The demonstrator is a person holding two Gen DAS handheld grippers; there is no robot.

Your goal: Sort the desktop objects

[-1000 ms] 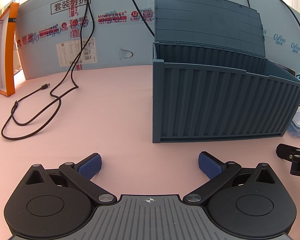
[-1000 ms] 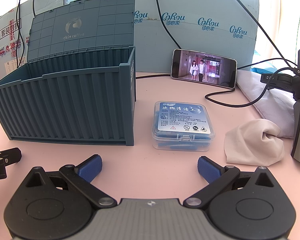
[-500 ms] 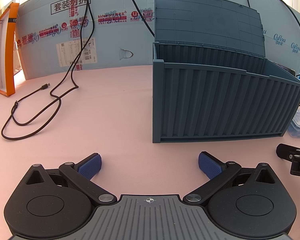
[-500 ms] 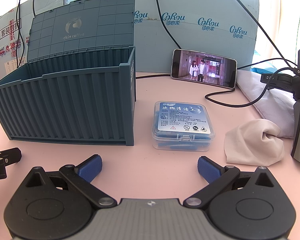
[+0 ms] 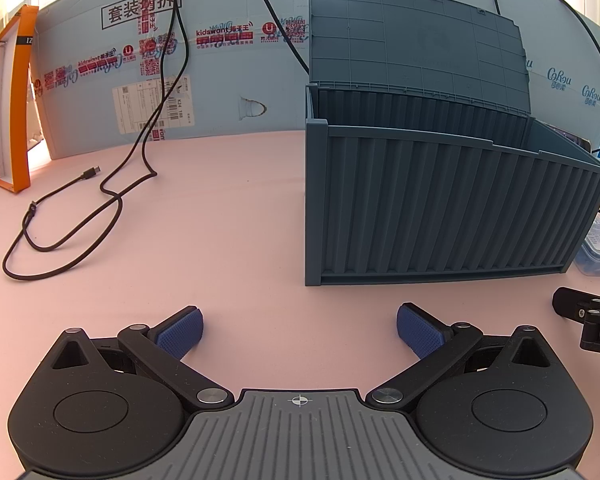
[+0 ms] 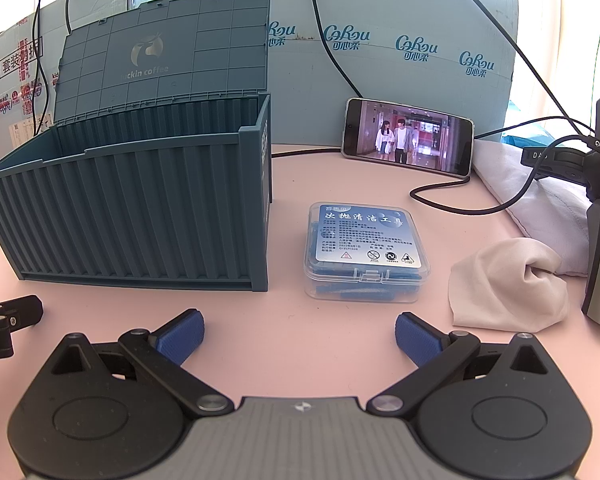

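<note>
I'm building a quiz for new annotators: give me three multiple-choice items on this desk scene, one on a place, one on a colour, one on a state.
1. Where does the clear case lie?
A. inside the bin
B. on the table, right of the bin
C. on the phone

2. What colour is the bin?
A. blue-grey
B. orange
C. white

3. How is the right hand-held gripper?
A. shut on the cloth
B. shut on the case
C. open, holding nothing

Answers: 1 B, the case rests on the pink table beside the bin's right wall. 2 A, its ribbed walls and raised lid are blue-grey. 3 C, its fingers stand wide apart, short of the case and the cloth.
</note>
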